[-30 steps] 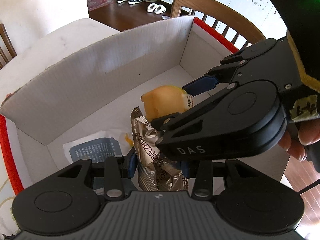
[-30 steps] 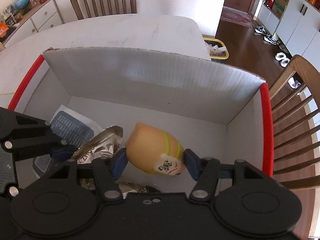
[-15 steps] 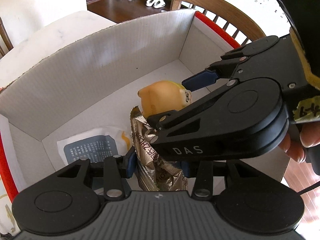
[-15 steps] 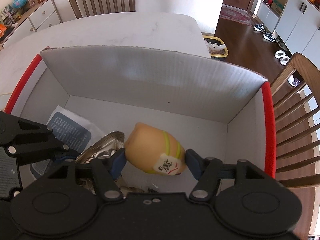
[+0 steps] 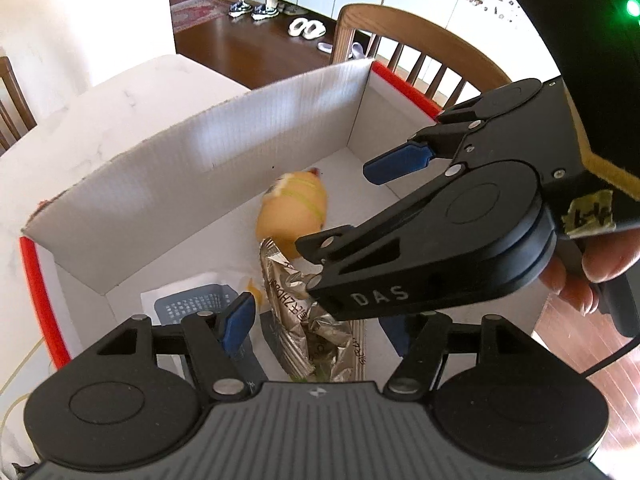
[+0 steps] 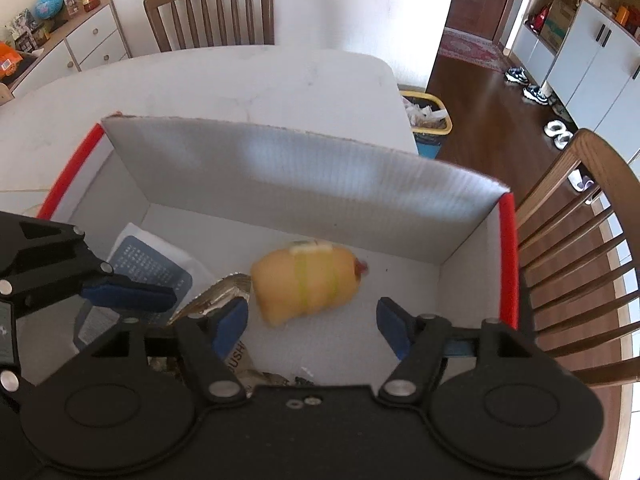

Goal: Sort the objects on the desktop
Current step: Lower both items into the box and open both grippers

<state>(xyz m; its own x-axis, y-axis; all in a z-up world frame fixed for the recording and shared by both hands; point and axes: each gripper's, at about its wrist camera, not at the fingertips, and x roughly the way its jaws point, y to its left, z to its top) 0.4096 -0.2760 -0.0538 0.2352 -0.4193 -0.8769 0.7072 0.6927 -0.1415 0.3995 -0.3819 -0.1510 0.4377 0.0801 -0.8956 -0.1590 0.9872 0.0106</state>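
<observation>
Two black hand-held grippers with blue finger pads hover over an open white cardboard box (image 6: 280, 176) with red-edged side walls, which sits on a pale table (image 6: 224, 84). The right gripper (image 6: 312, 322) has its jaws spread wide and grips nothing. Just ahead of its fingertips, between and slightly beyond them, a peach-coloured toy figure (image 6: 306, 280) with yellow-green bands lies on its side on the box floor; it is blurred, so its exact pose is hard to read, and neither pad appears to touch it. To the left of that gripper, a crinkled gold foil snack packet (image 6: 218, 294) lies on the box floor, one end close beside the toy. Further left lies a white packet with a grey-blue printed panel (image 6: 152, 268). The left gripper (image 5: 316, 328) is also spread apart, with the foil packet lying between its fingers; the left pad stands clear of the foil, and the right pad is partly hidden behind the other gripper, so contact on that side cannot be told. In the left wrist view the right gripper crosses in from the right, above the packet, with the person's fingers (image 5: 592, 264) on its handle. A wooden chair (image 6: 580, 248) stands beside the box, to the right of the right gripper.
</observation>
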